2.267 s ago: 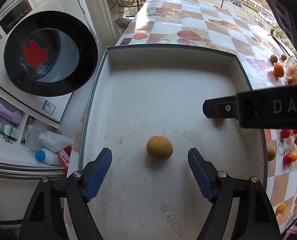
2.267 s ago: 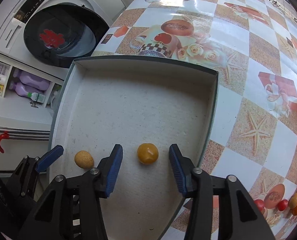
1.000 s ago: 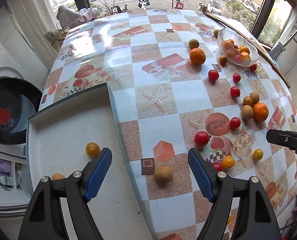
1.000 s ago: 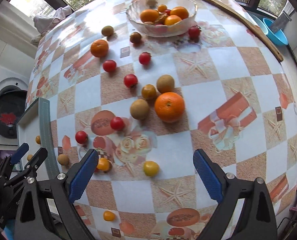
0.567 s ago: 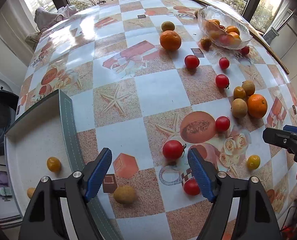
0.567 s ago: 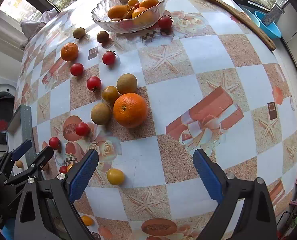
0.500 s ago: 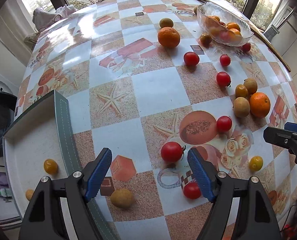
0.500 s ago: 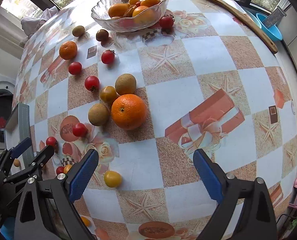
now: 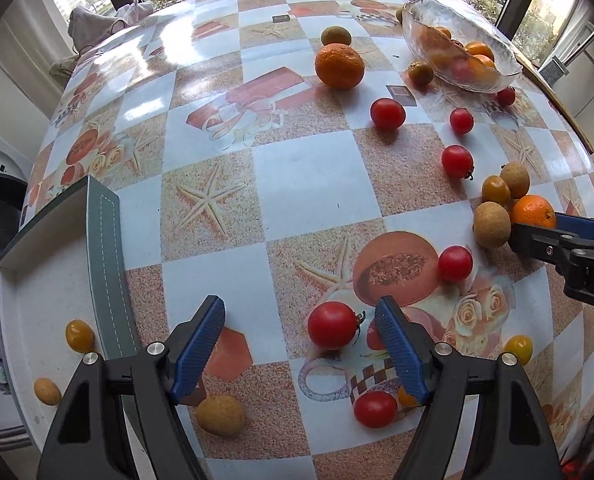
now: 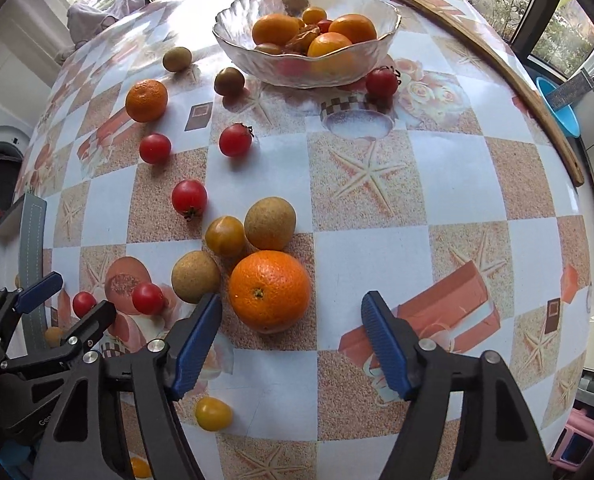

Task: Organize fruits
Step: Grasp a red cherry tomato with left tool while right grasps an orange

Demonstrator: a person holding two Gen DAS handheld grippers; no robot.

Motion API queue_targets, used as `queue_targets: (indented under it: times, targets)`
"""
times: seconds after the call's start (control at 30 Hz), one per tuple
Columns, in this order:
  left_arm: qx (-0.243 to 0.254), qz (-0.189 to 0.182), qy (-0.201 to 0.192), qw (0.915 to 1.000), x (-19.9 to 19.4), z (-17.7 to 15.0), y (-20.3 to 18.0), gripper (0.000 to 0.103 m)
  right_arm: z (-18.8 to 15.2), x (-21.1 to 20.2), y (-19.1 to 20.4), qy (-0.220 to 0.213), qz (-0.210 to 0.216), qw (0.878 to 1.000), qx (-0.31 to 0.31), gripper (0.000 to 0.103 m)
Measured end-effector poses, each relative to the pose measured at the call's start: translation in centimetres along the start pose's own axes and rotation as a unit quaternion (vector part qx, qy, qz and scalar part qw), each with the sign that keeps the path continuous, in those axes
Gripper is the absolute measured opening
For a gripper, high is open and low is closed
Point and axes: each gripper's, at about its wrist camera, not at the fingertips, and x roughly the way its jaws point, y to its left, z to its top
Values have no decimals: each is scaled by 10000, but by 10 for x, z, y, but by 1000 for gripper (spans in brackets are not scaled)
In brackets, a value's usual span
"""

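While both grippers hang above the patterned table (image 9: 305, 184) with jaws spread wide and empty, the left gripper (image 9: 301, 340) frames a red tomato (image 9: 332, 325), its stem turned rightward toward the right finger. The right gripper (image 10: 293, 336) brackets a large orange (image 10: 269, 290), navel facing the camera, nearer its left finger.
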Motion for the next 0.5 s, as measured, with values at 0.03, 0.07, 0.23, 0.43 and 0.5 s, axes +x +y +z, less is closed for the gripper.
queue_targets:
  times: [0.03,0.07,0.23,0.43,0.5]
  targets:
    - [-34,-85,5,10000,-1,-2,0,71,3,0,1,-25,14,10000,-25,59]
    - [-47,-113,-1,9999,-2,-2,-1,69,5,0,2,-39,23,10000,-42,55]
    - [6,-234,-87,9997,-7,-5,-6,33,11,1,8,-70,99,9999,-26,42]
    - [-109,-514,-141,9985,-15,-3,-1,25,5,-7,2,-88,195,9997,75,42]
    - [-153,-567,-205,9981,-22,-2,1,25,3,-11,0,-111,221,9996,100,42]
